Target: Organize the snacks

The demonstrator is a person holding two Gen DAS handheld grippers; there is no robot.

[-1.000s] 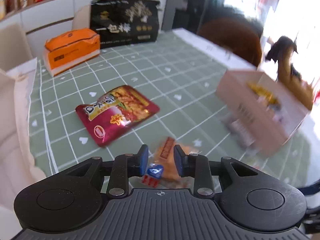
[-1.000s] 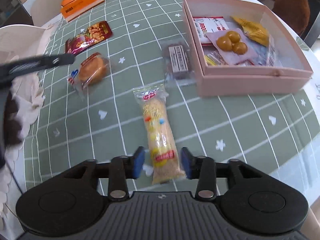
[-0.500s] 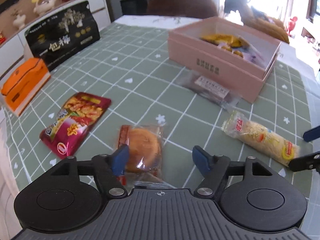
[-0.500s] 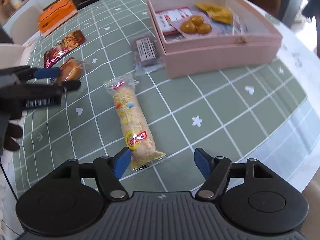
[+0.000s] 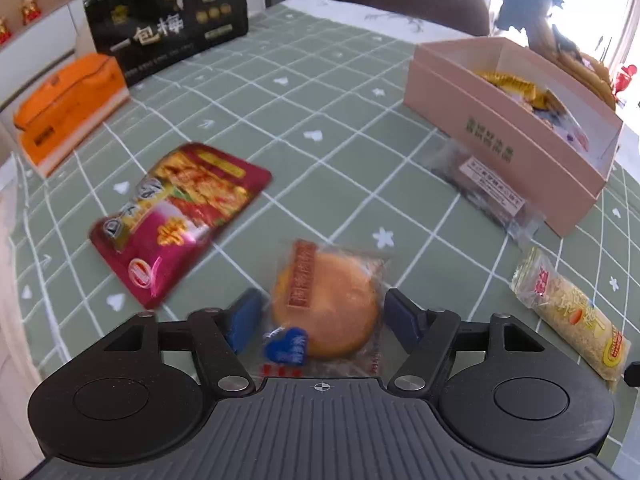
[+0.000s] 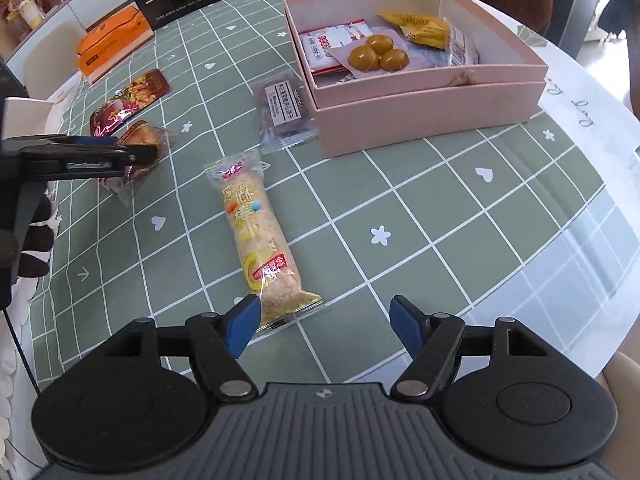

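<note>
Snacks lie loose on the checked cloth (image 6: 400,216) beside the pink box (image 6: 424,116). Left gripper (image 5: 322,316): jaws wide, straddling the wrapped cake (image 5: 326,308), pads clear of it. Right gripper (image 6: 326,326): jaws opening, empty between the pads; the left pad sits just beside the cereal bar (image 6: 256,236).

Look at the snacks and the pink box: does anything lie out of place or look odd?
Four packets lie outside the pink box, scattered at angles on the green cloth: the red pouch, the round cake, the sesame bar and the dark packet beside the box wall. Nothing looks spilled or torn.
</note>
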